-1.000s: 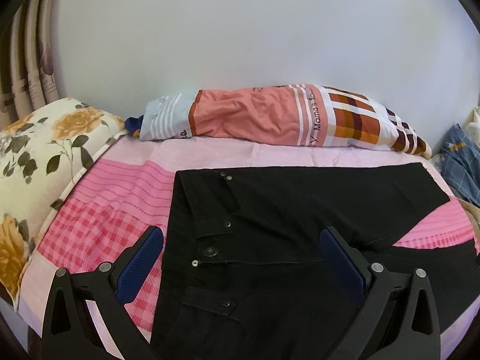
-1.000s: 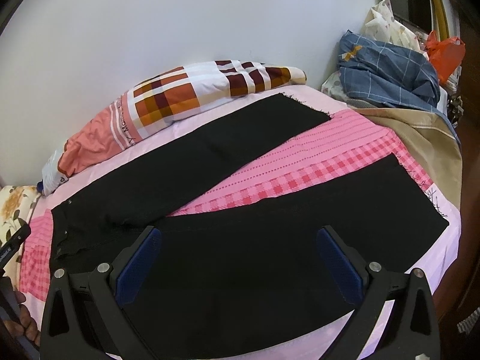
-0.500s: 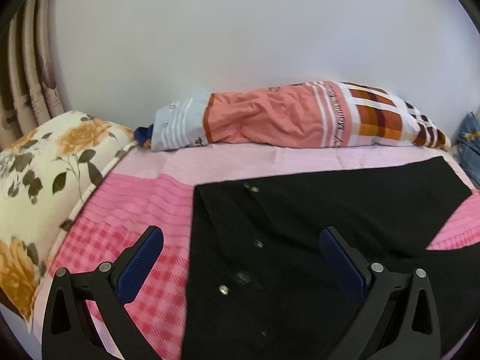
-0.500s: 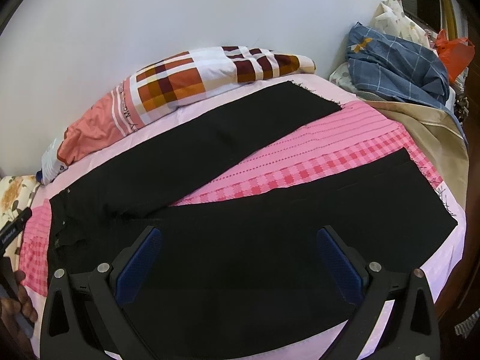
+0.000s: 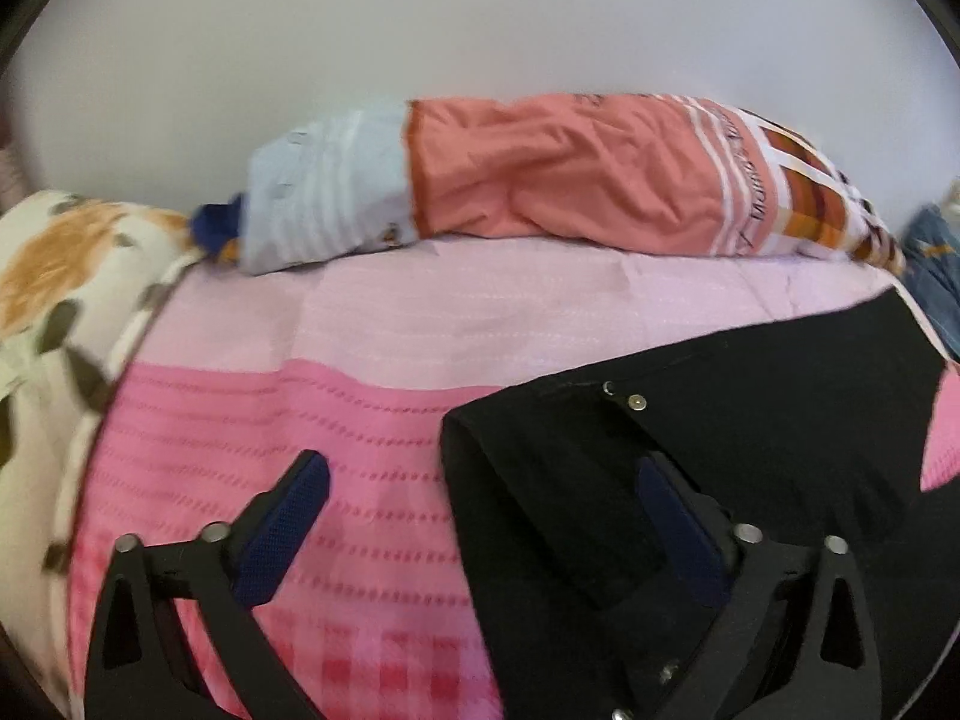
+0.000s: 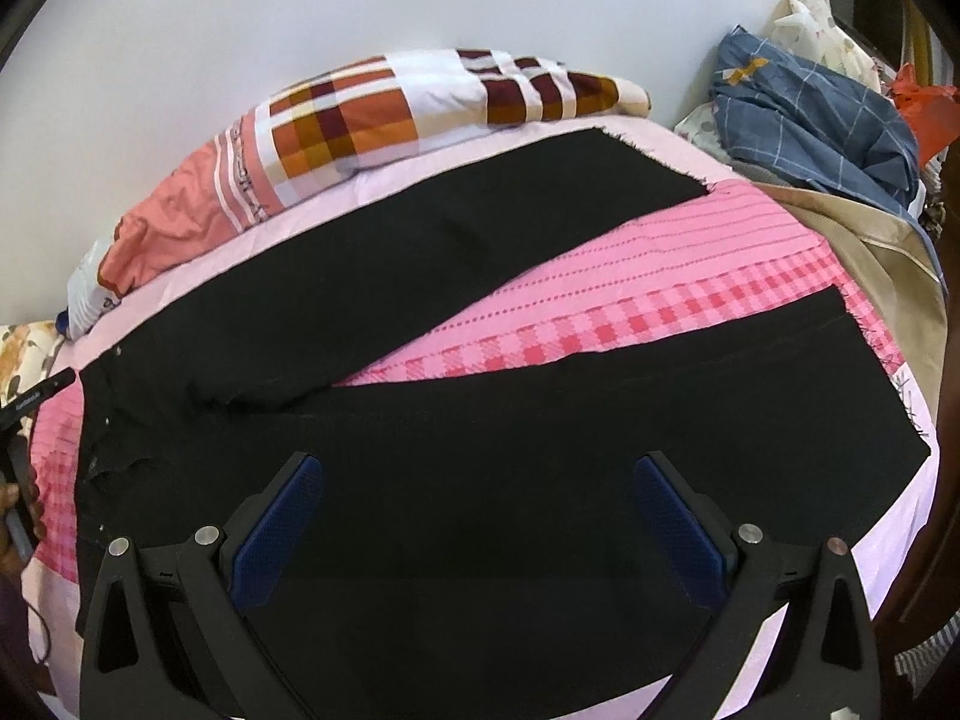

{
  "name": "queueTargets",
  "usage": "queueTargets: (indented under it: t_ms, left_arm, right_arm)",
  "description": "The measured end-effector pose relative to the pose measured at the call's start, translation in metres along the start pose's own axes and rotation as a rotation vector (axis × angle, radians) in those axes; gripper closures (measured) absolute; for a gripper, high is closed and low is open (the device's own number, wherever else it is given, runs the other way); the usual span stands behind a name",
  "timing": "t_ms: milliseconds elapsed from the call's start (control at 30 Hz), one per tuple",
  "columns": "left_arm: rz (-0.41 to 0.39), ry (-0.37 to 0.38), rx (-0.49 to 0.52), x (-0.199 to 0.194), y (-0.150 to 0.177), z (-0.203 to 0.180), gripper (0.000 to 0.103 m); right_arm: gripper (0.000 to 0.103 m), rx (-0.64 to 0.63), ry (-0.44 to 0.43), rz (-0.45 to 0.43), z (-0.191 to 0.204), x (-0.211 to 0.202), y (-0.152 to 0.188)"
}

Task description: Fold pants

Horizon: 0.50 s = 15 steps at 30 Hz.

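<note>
Pink bedding (image 5: 372, 480) covers a bed against a pale wall (image 5: 480, 30), with a rolled quilt (image 5: 570, 180) along the far edge.

From the left wrist, the left gripper (image 5: 480, 516) hangs low over the near-left part of the bed. Its jaws stand spread with nothing pinched, and they have just been closing a little. The waist edge of the pants (image 5: 750, 432) runs between them: the left pad is over bare sheet, the right pad over black cloth. Two rivets (image 5: 636, 402) show just beyond. This view is blurred. To do the grab well, I judge the jaws should drop so one pad slips under the waistband corner and the other lands on top, catching both layers before lifting.

From the right wrist, the right gripper (image 6: 480, 522) hovers over the near leg, jaws spread wide and empty. The pants (image 6: 420, 438) lie flat, waist to the left, legs splayed in a V toward the right, a pink wedge of sheet between them. Both hems are frayed. The cloth looks heavy, matte and nearly creaseless. A matching grip should take the near leg's edge, so it carries over evenly onto the far leg.
</note>
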<state>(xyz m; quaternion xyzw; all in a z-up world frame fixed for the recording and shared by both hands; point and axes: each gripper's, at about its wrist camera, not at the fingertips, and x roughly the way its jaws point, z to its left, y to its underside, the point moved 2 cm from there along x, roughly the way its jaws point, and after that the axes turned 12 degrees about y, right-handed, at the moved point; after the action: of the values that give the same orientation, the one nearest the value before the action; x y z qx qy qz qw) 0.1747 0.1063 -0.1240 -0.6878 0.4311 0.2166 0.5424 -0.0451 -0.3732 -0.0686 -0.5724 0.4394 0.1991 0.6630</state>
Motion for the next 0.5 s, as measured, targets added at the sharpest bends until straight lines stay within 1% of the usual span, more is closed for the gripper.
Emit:
queueTargets:
  t_ms: [33, 67, 100, 167, 333, 400, 433, 500]
  left_arm:
    - [0.016, 0.003, 0.007, 0.006, -0.001, 0.004, 0.017]
    - [0.042, 0.015, 0.003, 0.012, -0.002, 0.01, 0.027]
    - [0.06, 0.031, 0.0, 0.016, -0.006, 0.016, 0.039]
    - [0.104, 0.073, -0.017, 0.028, -0.008, 0.026, 0.05]
    - [0.122, 0.121, -0.013, 0.029, -0.02, 0.038, 0.05]
    - [0.129, 0.15, -0.048, 0.026, -0.029, 0.048, 0.049]
    - [0.121, 0.158, -0.049, 0.025, -0.031, 0.05, 0.049]
    - [0.137, 0.16, -0.046, 0.025, -0.035, 0.052, 0.048]
  right_arm:
    - [0.0, -0.003, 0.001, 0.009, 0.001, 0.001, 0.001]
    - [0.0, -0.008, 0.0, 0.012, 0.003, 0.003, 0.001]
    - [0.0, -0.013, 0.0, 0.015, 0.005, 0.004, 0.001]
    - [0.0, -0.026, 0.004, 0.013, 0.008, 0.005, 0.001]
    - [0.0, -0.044, 0.017, 0.025, 0.014, 0.008, 0.001]
    - [0.0, -0.048, 0.019, 0.038, 0.016, 0.01, 0.002]
    - [0.0, -0.051, 0.021, 0.041, 0.017, 0.01, 0.002]
    - [0.0, -0.058, 0.022, 0.045, 0.02, 0.011, 0.002]
